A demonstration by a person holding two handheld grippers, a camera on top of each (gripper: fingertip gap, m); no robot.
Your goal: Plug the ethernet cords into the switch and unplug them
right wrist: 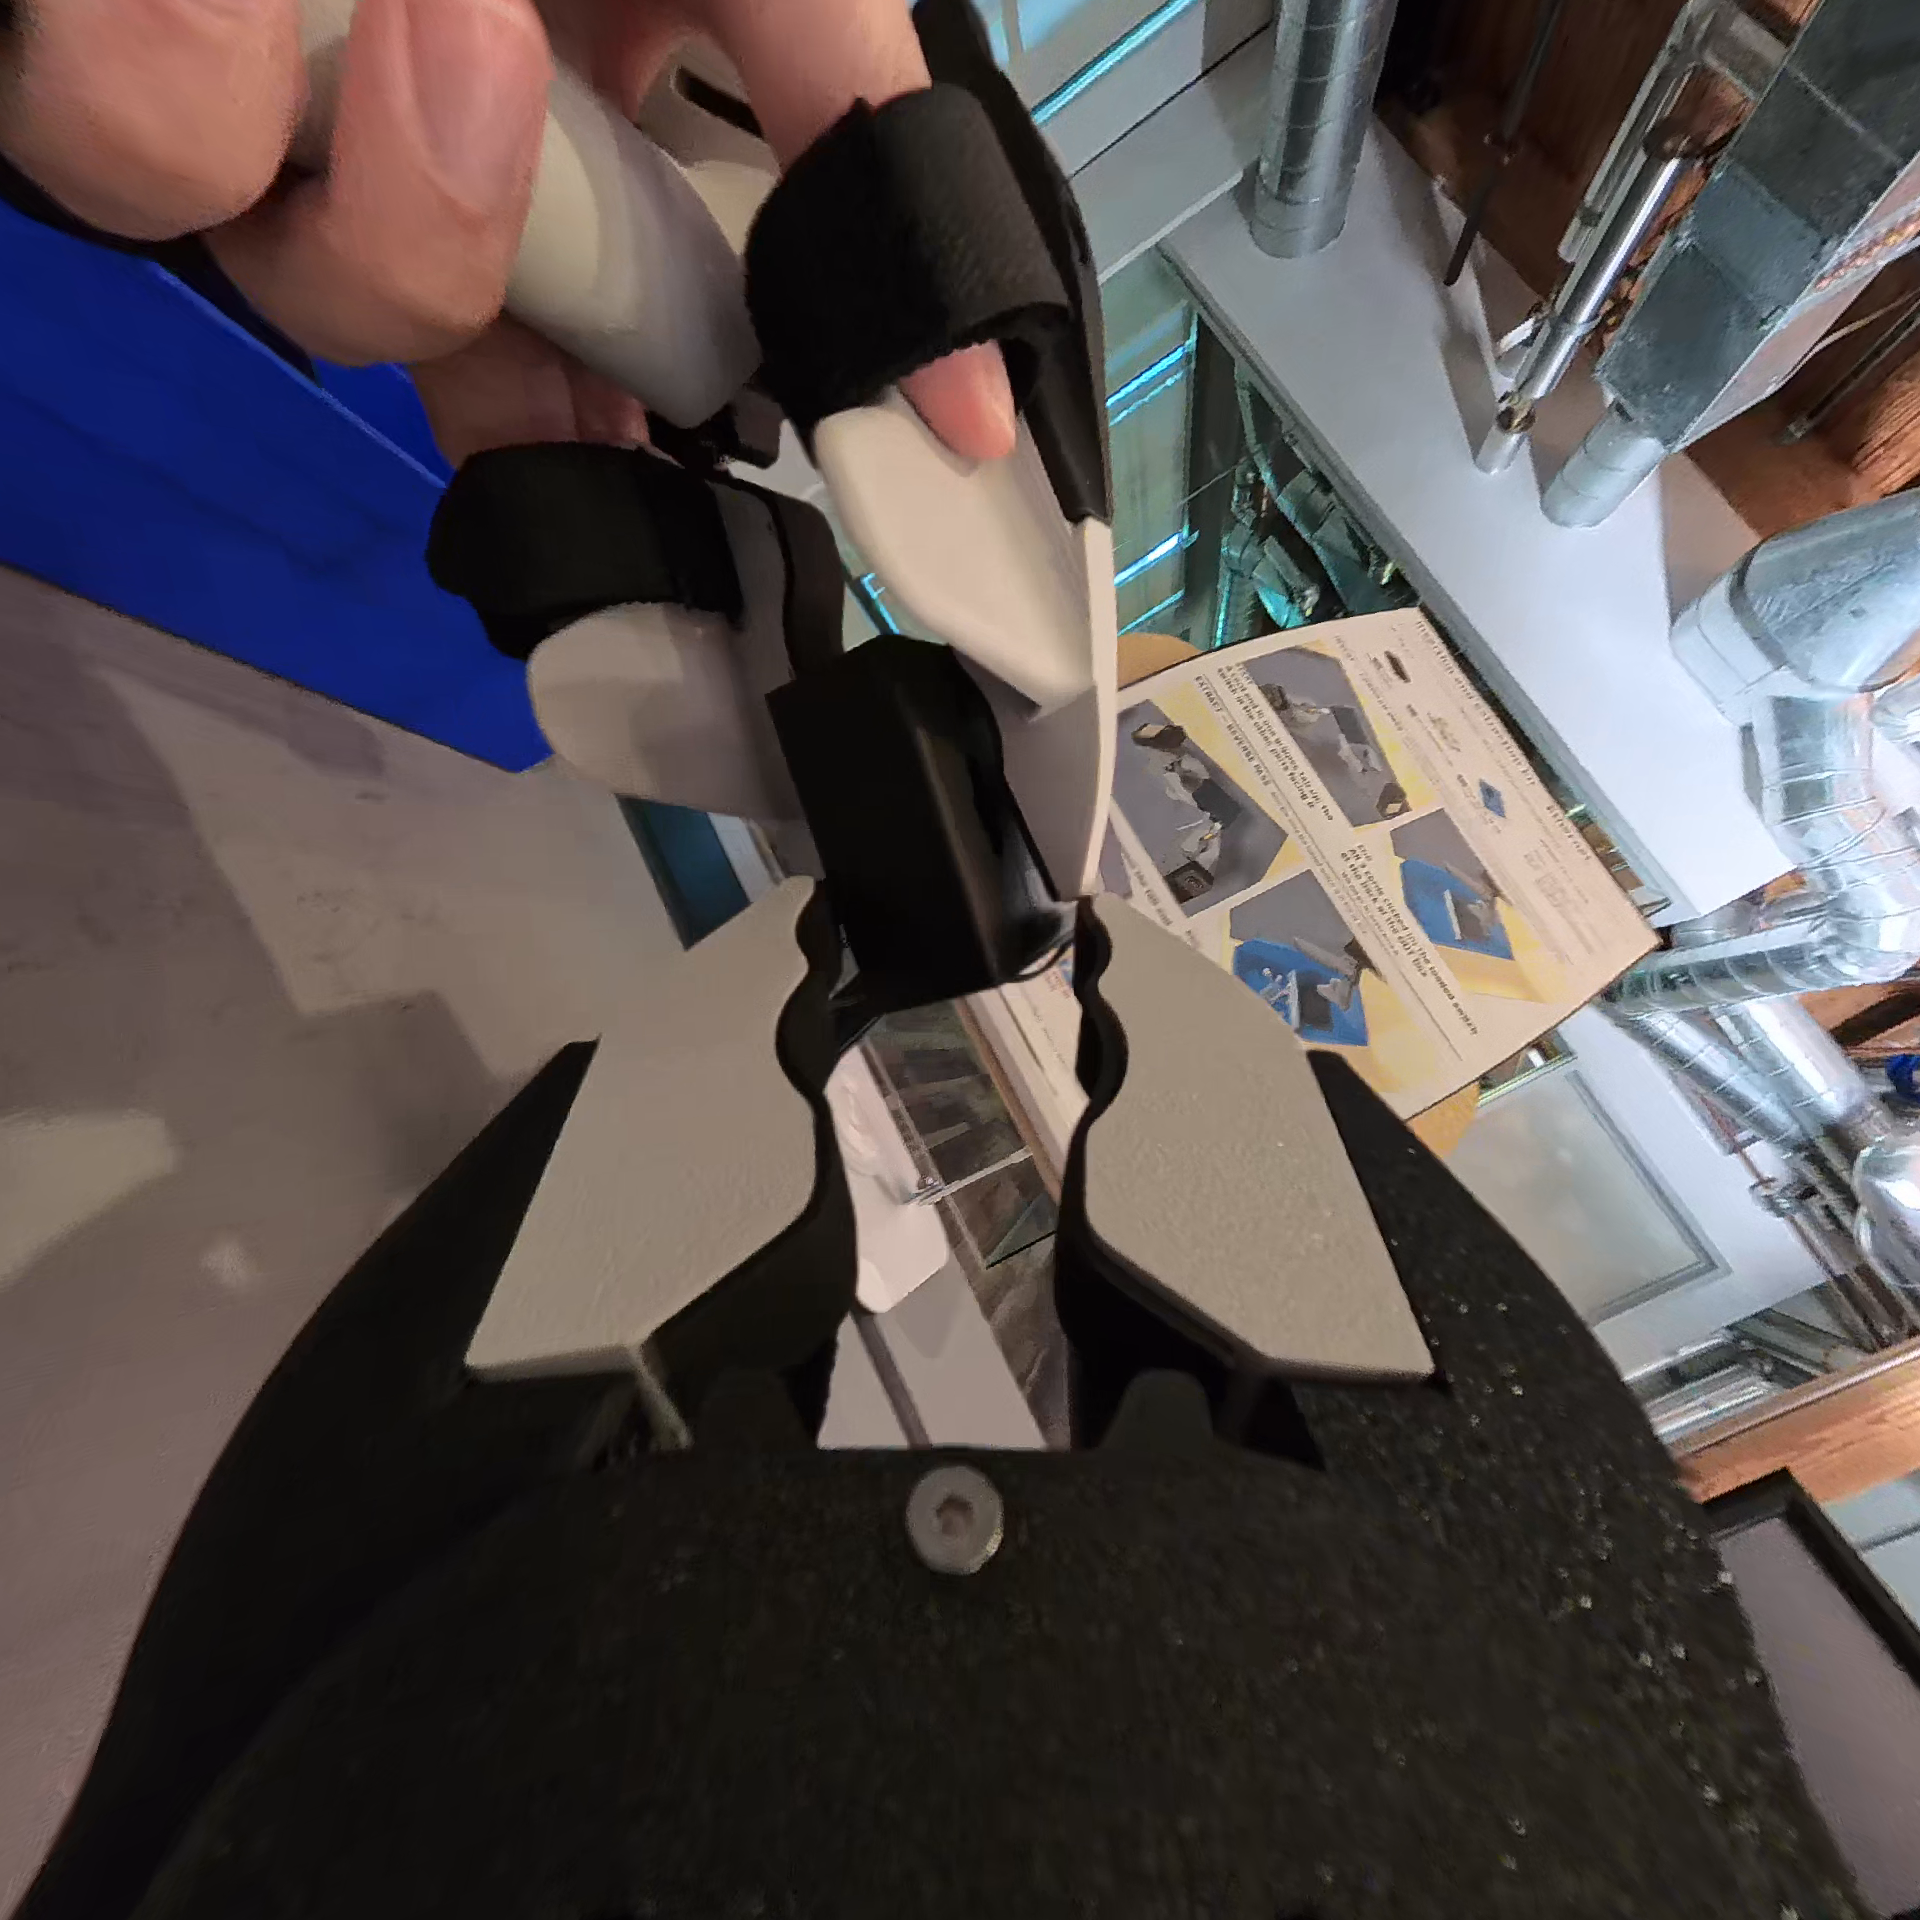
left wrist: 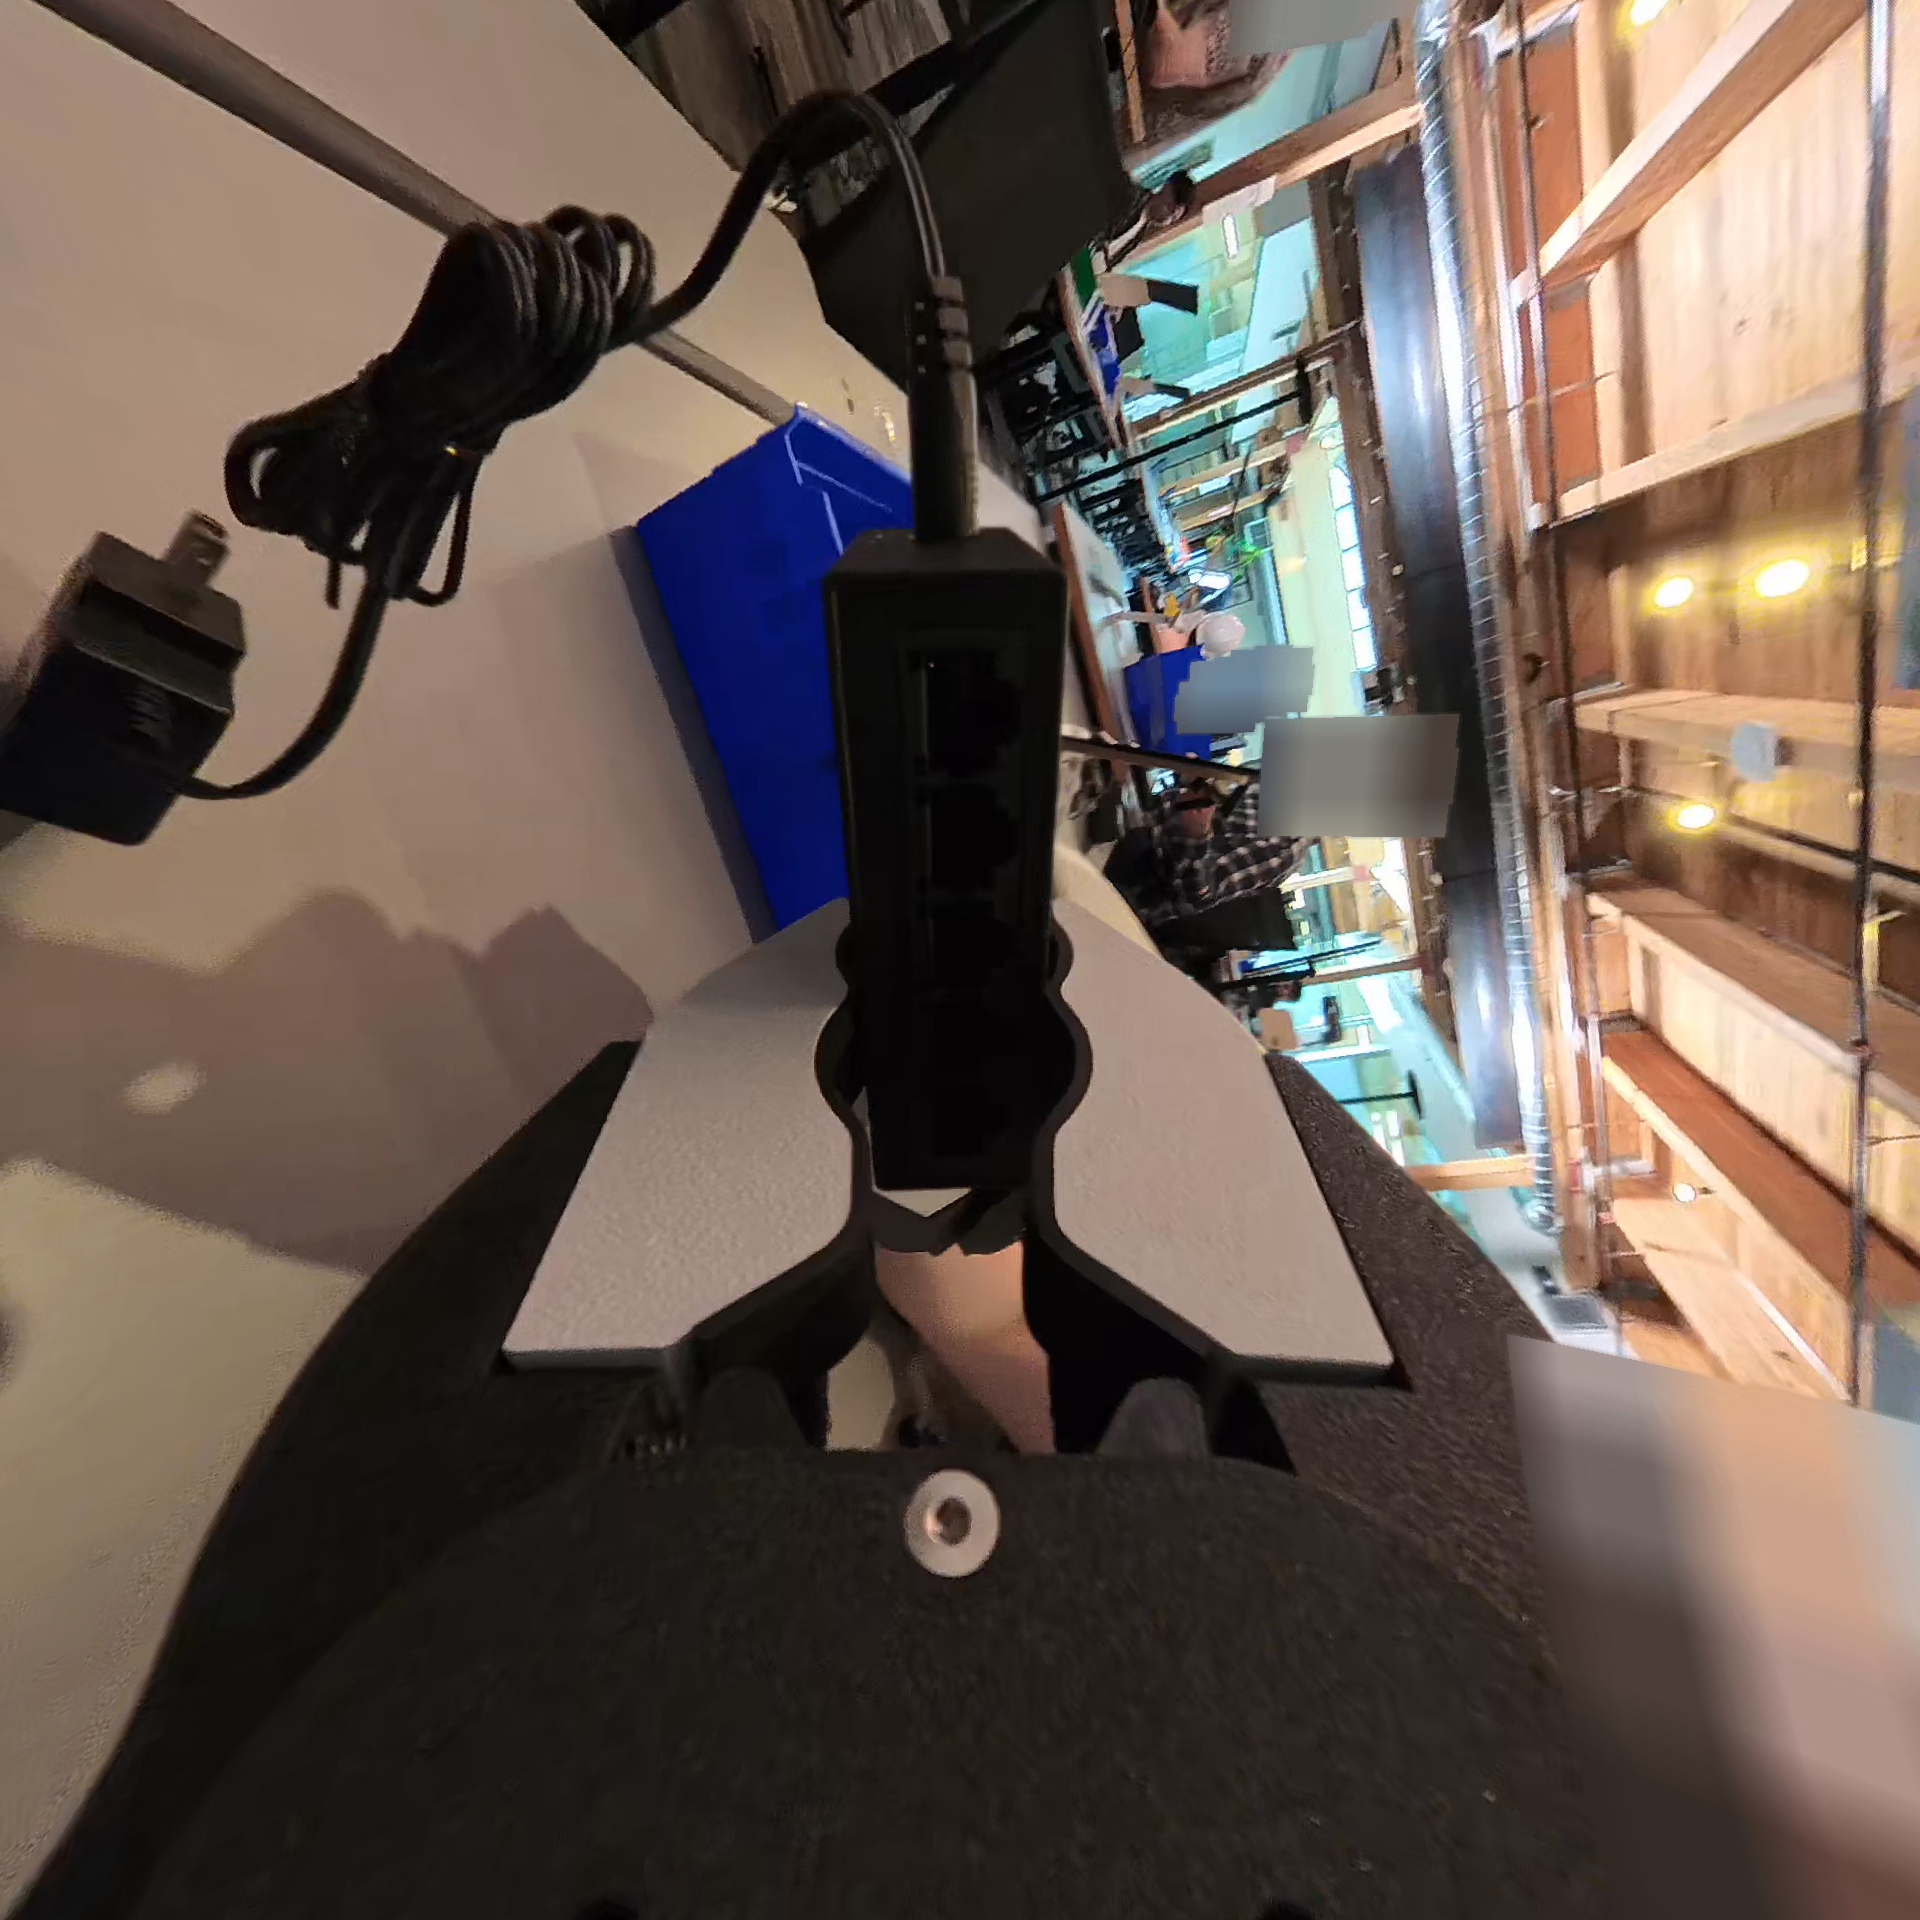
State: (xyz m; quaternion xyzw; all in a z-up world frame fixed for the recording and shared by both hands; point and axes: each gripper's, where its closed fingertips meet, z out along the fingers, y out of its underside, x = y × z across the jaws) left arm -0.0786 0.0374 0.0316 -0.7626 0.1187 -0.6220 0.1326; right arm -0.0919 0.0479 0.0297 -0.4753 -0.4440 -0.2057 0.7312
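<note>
Clamping the black switch (left wrist: 951,862) between my left gripper (left wrist: 954,997) pads, I hold it lifted off the grey table (left wrist: 312,987), ports facing me. My right gripper (right wrist: 940,966) stands open, its tips at the switch's end, contact unclear. Beyond: power cord (left wrist: 457,343) bundle, adapter (left wrist: 114,696), blue bin (left wrist: 748,665). No ethernet cords in sight; port interiors too dark to read

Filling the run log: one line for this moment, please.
left gripper: jaws clamp black switch, lifted off table | ports: no ethernet cords | power cable: attached | right gripper: open at switch end
</note>
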